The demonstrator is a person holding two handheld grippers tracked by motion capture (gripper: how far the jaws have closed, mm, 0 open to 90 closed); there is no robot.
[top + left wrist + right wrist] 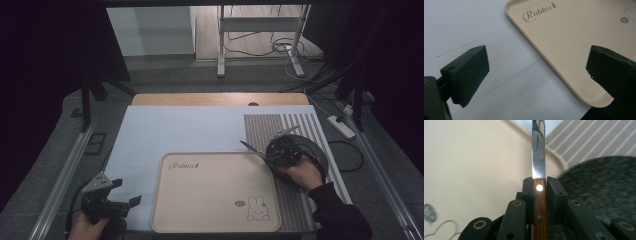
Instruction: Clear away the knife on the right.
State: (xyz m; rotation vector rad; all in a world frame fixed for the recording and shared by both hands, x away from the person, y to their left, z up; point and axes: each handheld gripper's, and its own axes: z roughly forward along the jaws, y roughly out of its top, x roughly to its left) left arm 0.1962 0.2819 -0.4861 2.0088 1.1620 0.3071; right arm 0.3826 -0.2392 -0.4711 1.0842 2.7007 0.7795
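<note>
- two grippers on show: the left gripper (131,201) sits low at the near-left corner of the table, the right gripper (274,155) is out at the tray's far-right corner
- left gripper's jaws spread wide with nothing between them; in the left gripper view (536,75) white paper (474,25) and a corner of the tray (574,37) lie in the gap
- right gripper (540,186) is clamped tight on a knife (539,202); both jaws press the brown wooden handle, one bright rivet showing
- knife blade (538,152) runs straight up from the jaws, serrated at the tip, over the tray rim (474,157)
- in the high view the knife (251,148) points left and away, its tip over the paper (190,130) just past the tray's far edge
- tray (210,200) is beige, lying flat near the front edge; "rabbit" lettering far-left, a bunny drawing near-right
- dark round plate (312,147) just right of the tray, on a striped mat (260,127); the right hand (300,175) is over it
- plate (604,190) looks speckled grey up close, the mat (594,140) beyond it
</note>
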